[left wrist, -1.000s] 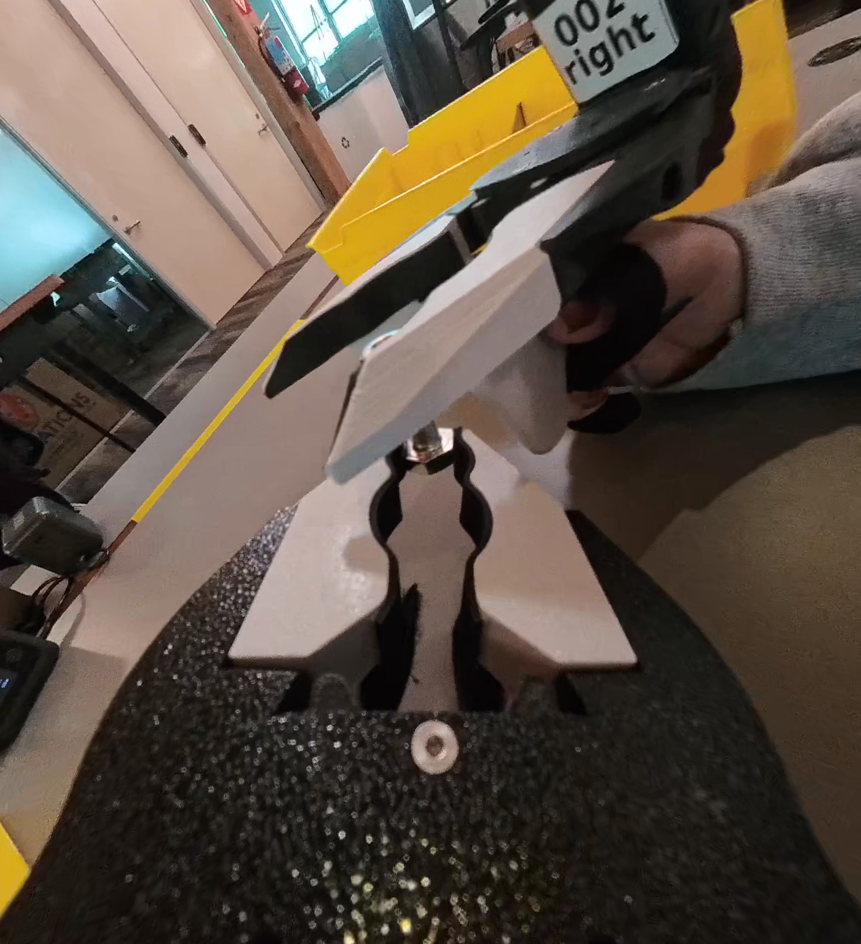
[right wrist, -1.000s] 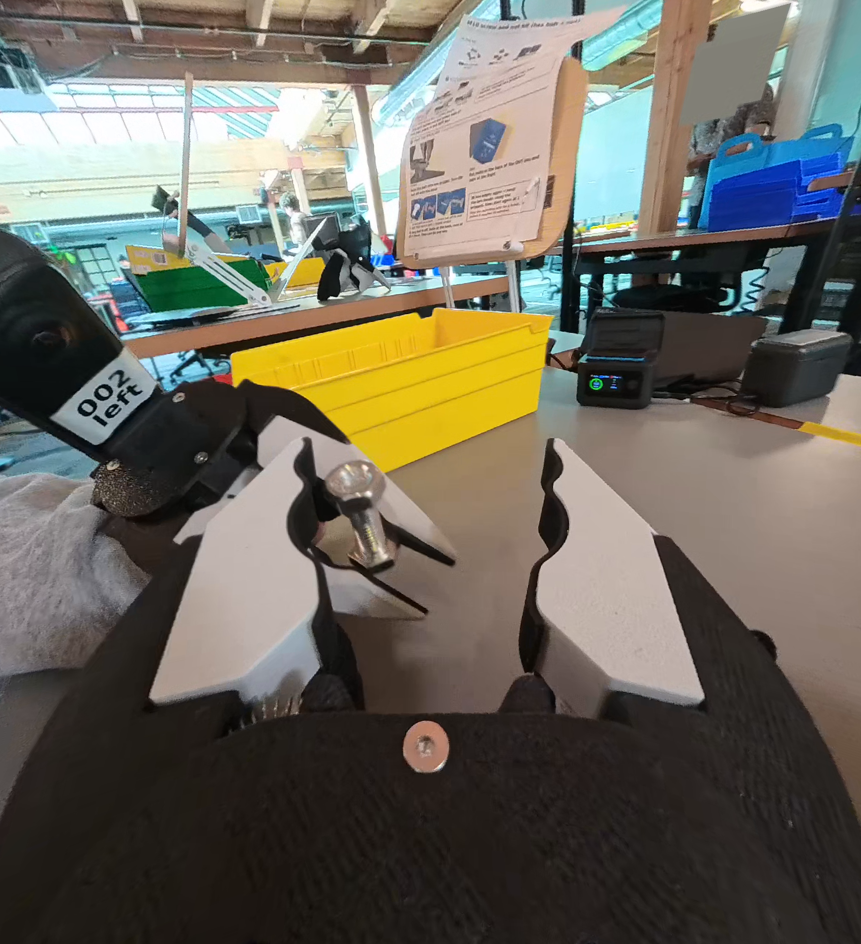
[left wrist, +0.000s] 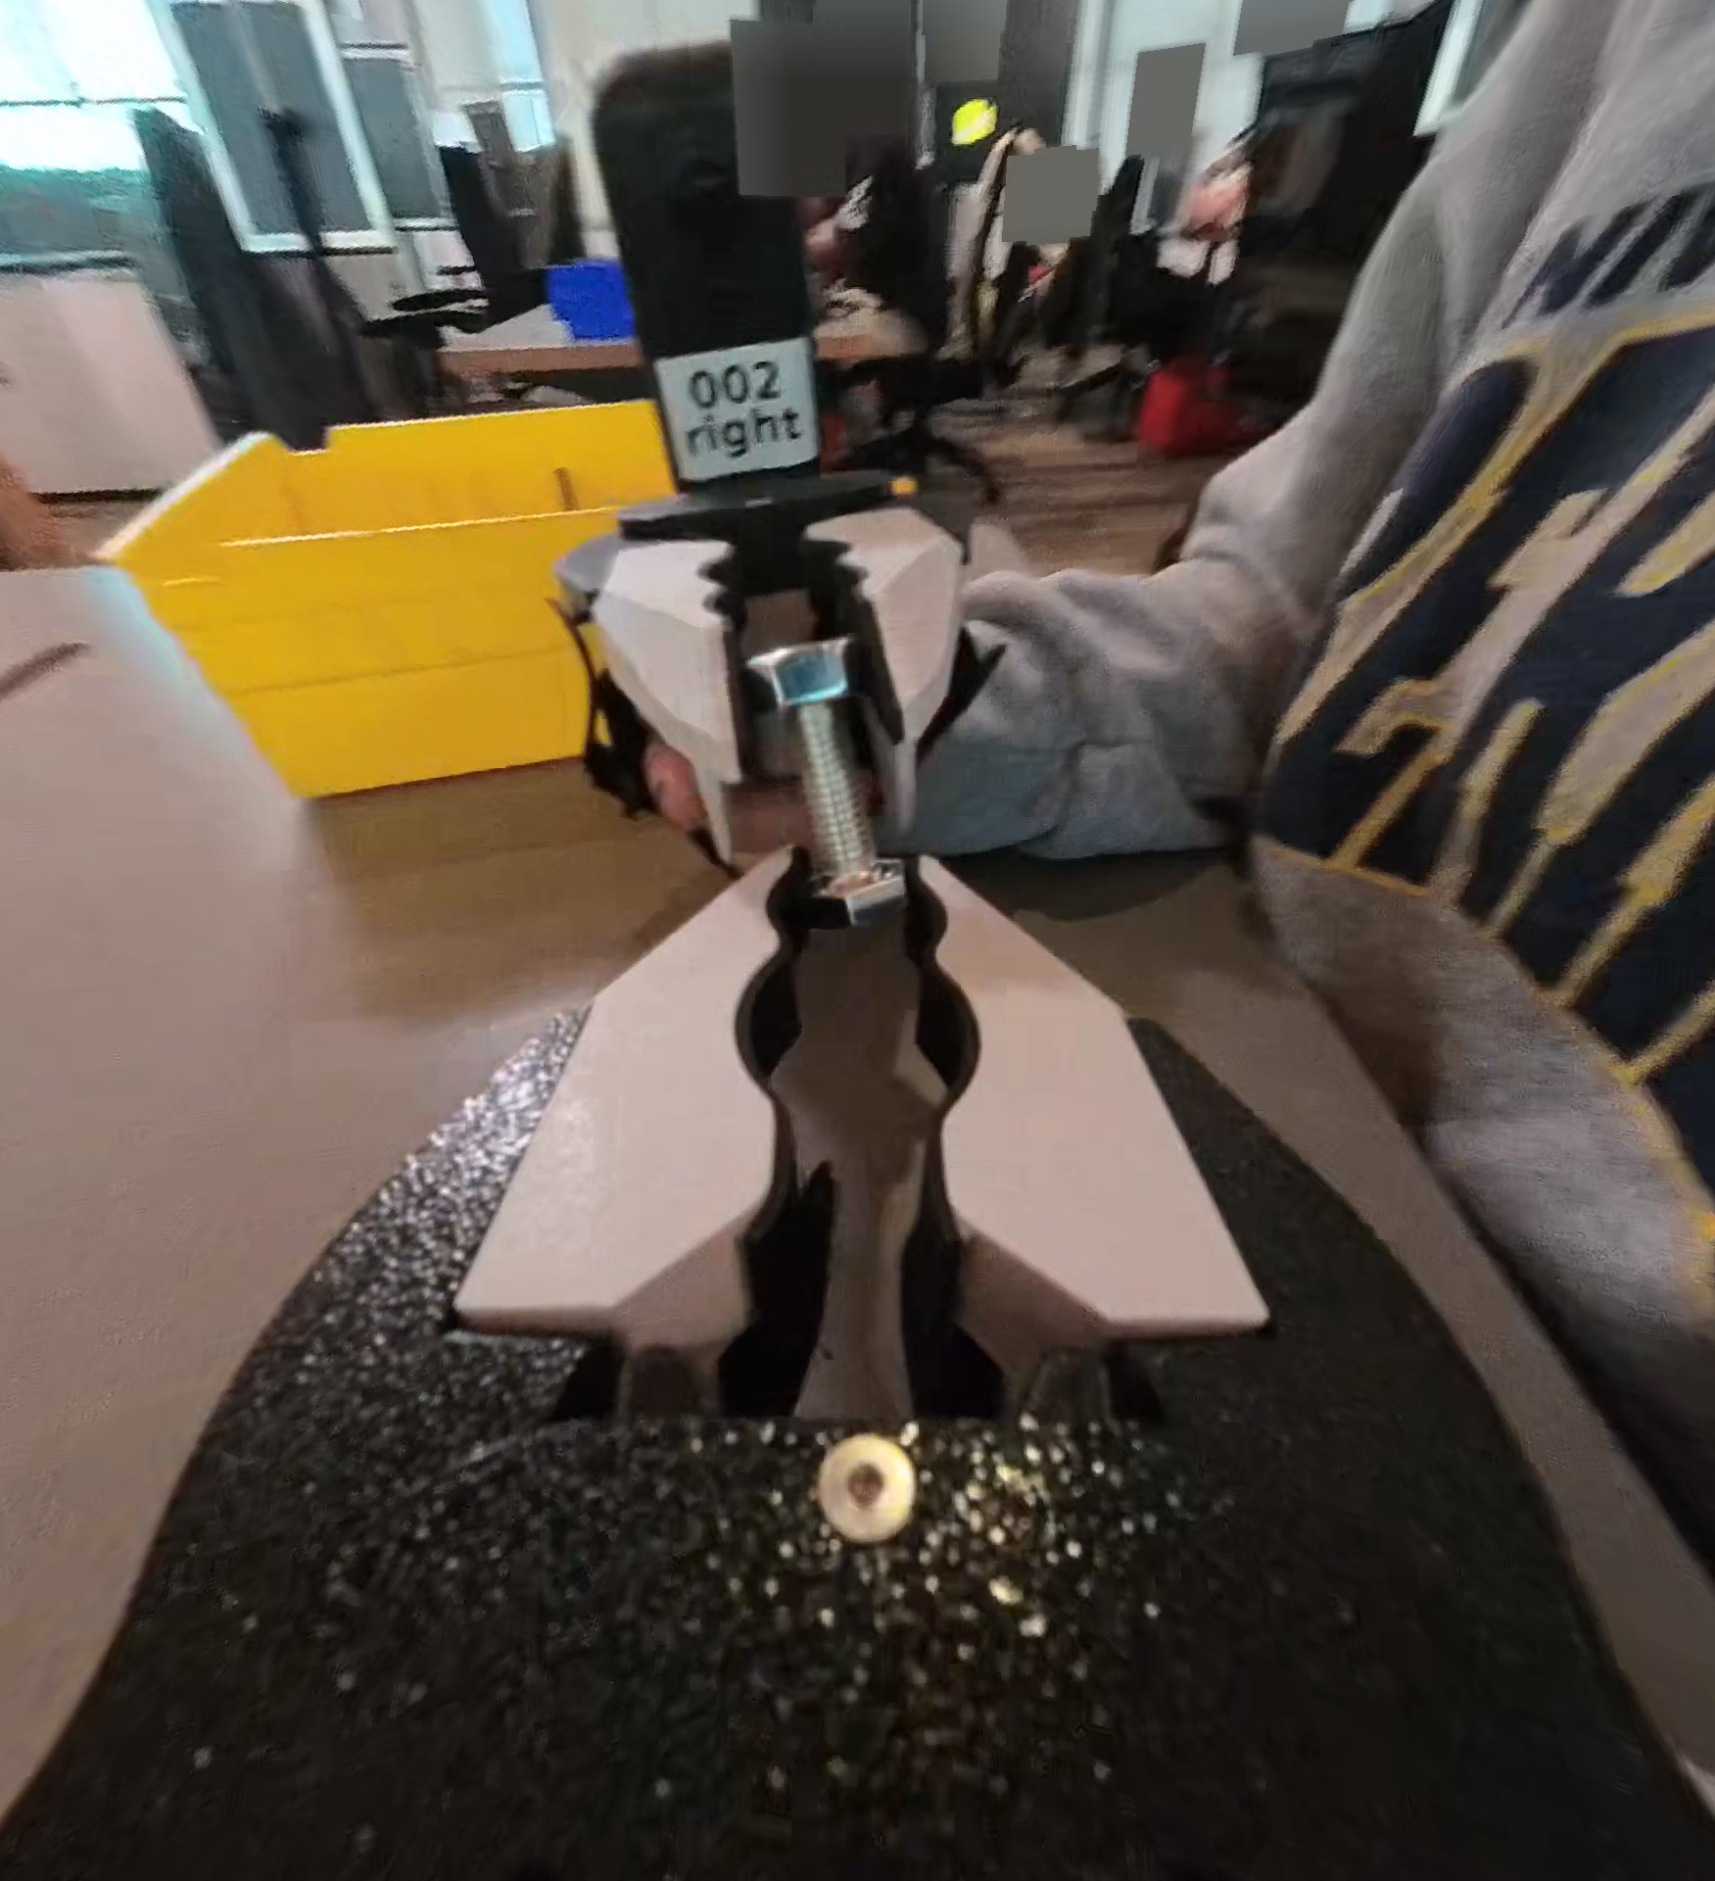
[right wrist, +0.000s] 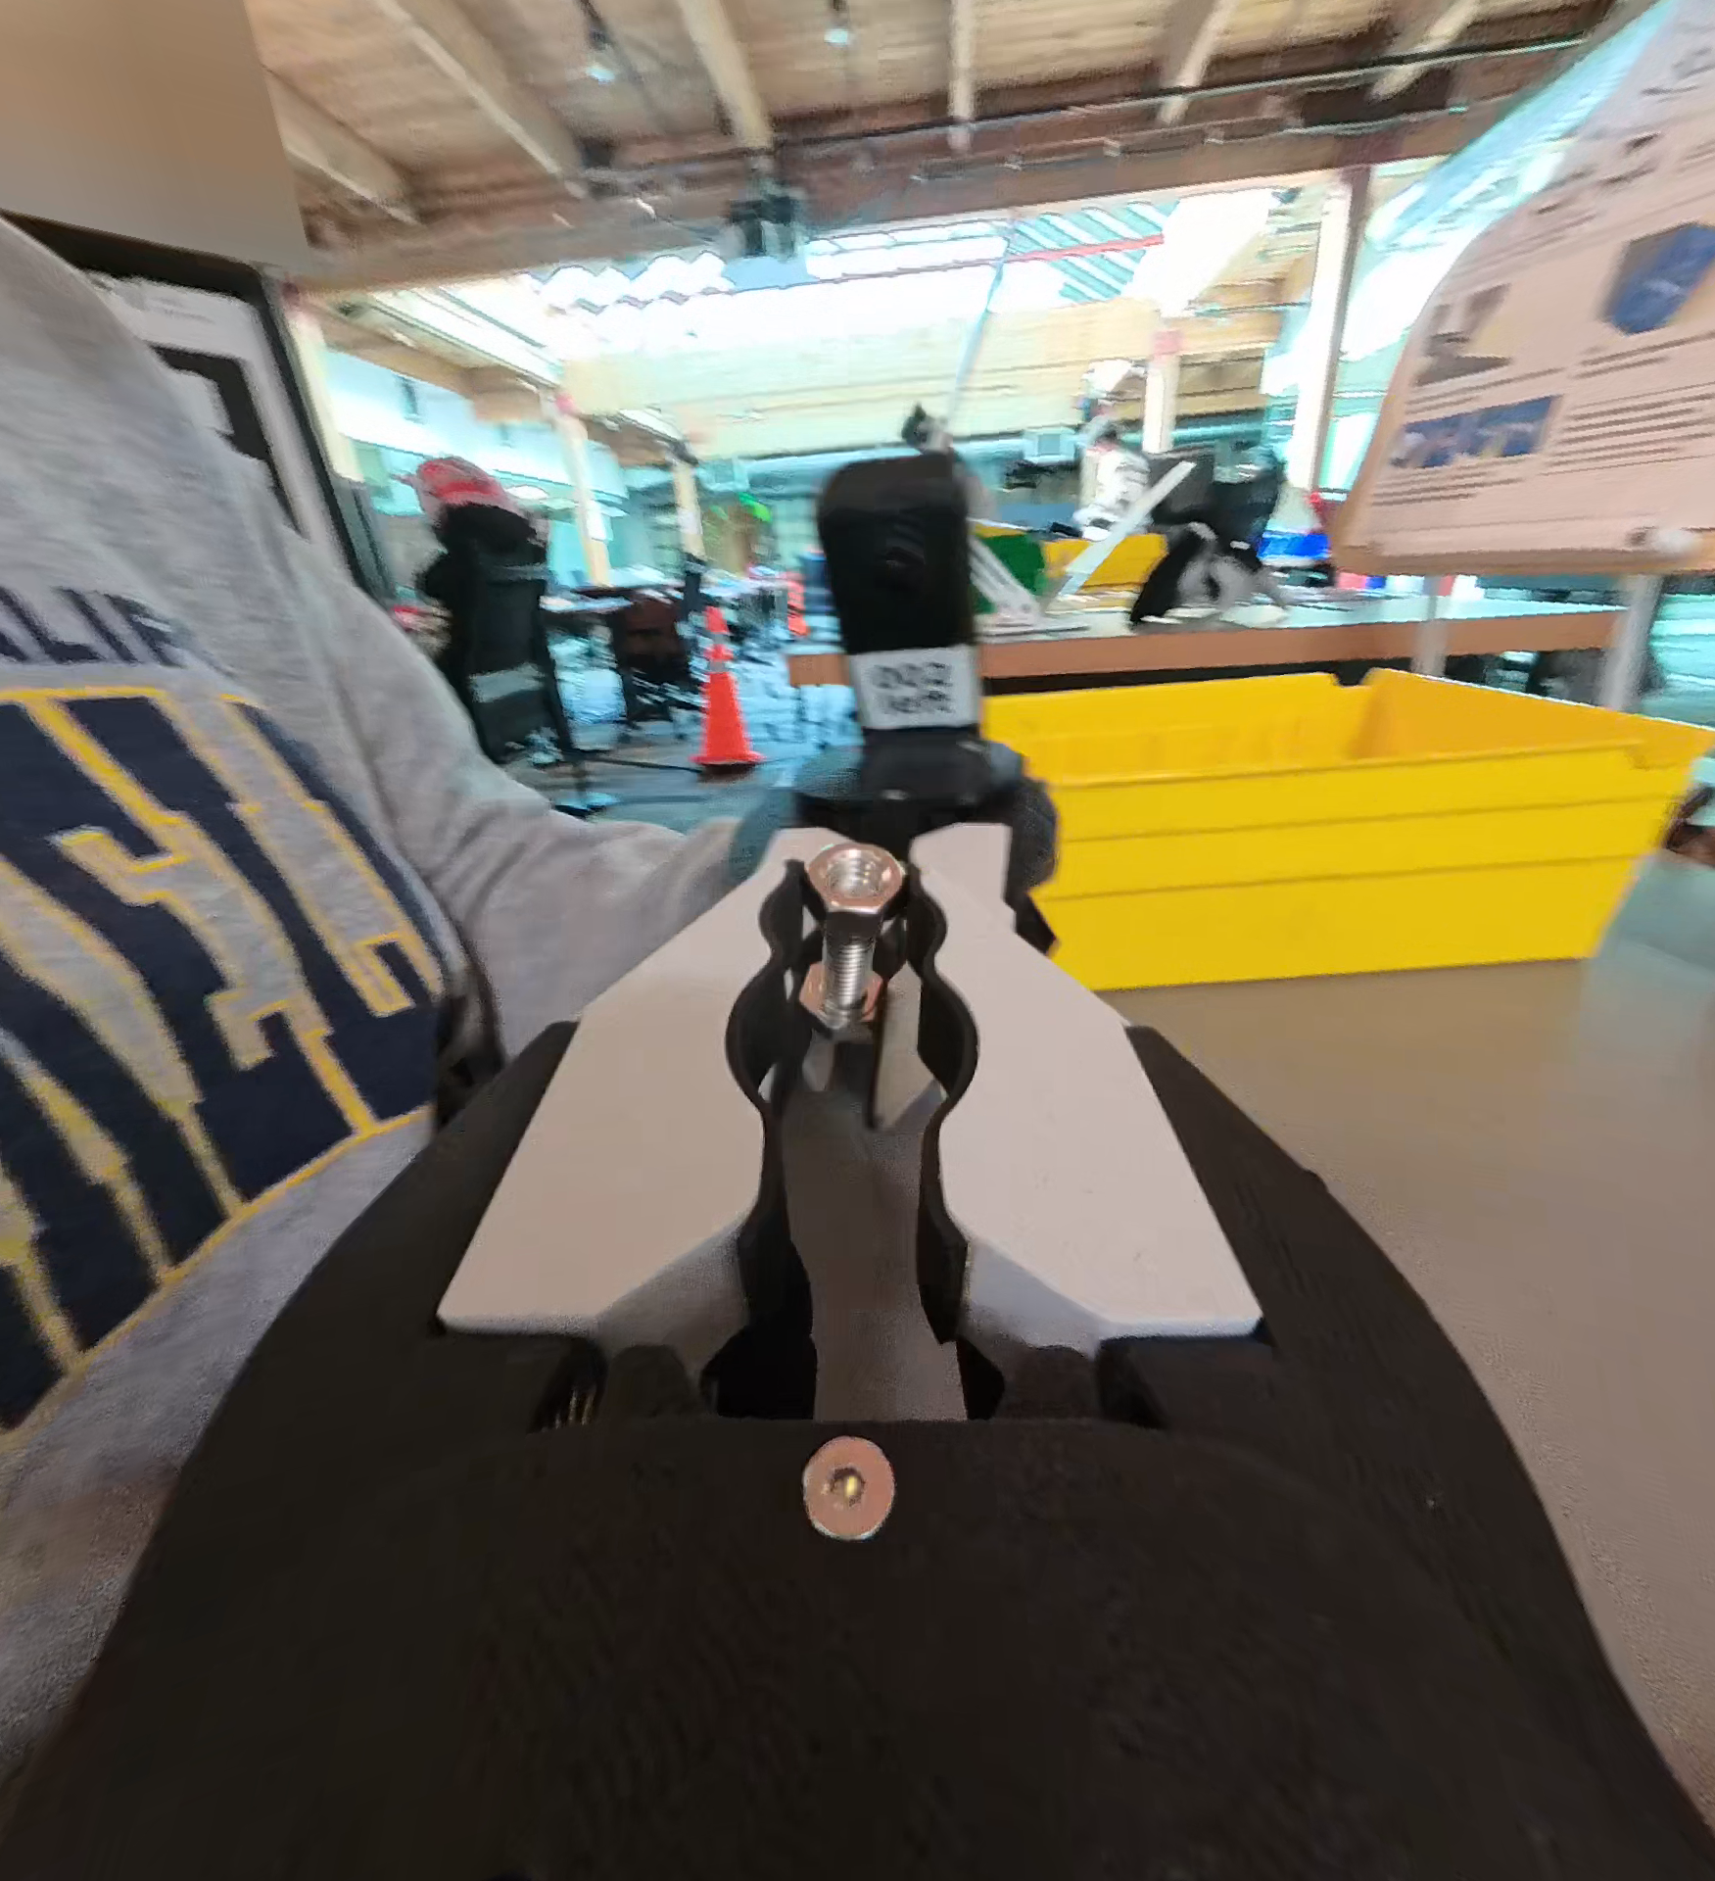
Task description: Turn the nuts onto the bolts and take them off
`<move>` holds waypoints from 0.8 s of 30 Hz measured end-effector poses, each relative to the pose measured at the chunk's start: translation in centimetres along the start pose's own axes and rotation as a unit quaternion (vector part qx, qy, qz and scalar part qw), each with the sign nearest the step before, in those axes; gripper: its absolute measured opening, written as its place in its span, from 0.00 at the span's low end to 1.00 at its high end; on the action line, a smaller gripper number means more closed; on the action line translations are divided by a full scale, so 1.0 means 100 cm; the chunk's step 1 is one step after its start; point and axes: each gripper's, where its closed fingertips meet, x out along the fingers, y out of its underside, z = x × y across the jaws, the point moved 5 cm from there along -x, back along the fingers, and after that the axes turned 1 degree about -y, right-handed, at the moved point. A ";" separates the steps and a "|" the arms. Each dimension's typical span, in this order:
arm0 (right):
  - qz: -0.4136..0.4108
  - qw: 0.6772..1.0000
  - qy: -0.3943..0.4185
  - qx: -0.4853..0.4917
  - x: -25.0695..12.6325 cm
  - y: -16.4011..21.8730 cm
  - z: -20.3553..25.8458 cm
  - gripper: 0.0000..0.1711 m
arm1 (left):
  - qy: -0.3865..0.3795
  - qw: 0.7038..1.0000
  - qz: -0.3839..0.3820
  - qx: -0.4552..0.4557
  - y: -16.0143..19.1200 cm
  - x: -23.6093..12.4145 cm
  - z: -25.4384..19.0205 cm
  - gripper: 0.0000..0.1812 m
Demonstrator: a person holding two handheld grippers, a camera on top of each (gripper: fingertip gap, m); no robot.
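Note:
A silver bolt (left wrist: 833, 774) spans the gap between my two grippers above the table. My left gripper (left wrist: 853, 875) is shut on the hex nut (left wrist: 855, 898) at the bolt's threaded end. My right gripper (right wrist: 853, 875) faces it and is shut on the bolt's hex head (right wrist: 838, 1003), which sits in a notch behind its fingertips. In the left wrist view the right gripper (left wrist: 802, 814) points down at me, the head (left wrist: 802, 674) between its fingers. In the right wrist view the nut (right wrist: 853, 881) shows its threaded hole, and the left gripper (right wrist: 899, 611) stands behind it.
A yellow bin (left wrist: 405, 611) stands on the grey table (left wrist: 120, 1018) beyond the grippers; it also shows in the right wrist view (right wrist: 1341, 814). The person's grey sweatshirt (left wrist: 1545, 713) is close by. A board with a sheet (right wrist: 1596, 356) stands at the right. Some 5 cm of space lies between my two pairs of fingers.
The right gripper was open beside the bolt; now it is shut on the bolt head. Both grippers have swung round to face each other in front of the person.

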 end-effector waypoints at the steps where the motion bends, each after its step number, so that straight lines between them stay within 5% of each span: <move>1: -0.011 1.000 -0.024 0.013 0.000 -0.001 0.004 0.11 | 0.046 0.998 -0.018 -0.036 -0.003 -0.001 -0.005 0.09; 6: -0.047 0.995 -0.074 0.049 0.002 -0.005 0.011 0.11 | 0.138 0.982 -0.064 -0.109 -0.009 -0.002 -0.016 0.09; 13: -0.074 0.993 0.078 0.056 -0.004 -0.008 -0.020 0.33 | -0.113 0.992 -0.042 -0.040 -0.002 -0.002 0.024 0.09; 24: -0.080 0.984 0.141 0.076 -0.011 -0.004 -0.034 0.28 | -0.170 0.984 -0.014 0.054 -0.005 0.003 0.021 0.09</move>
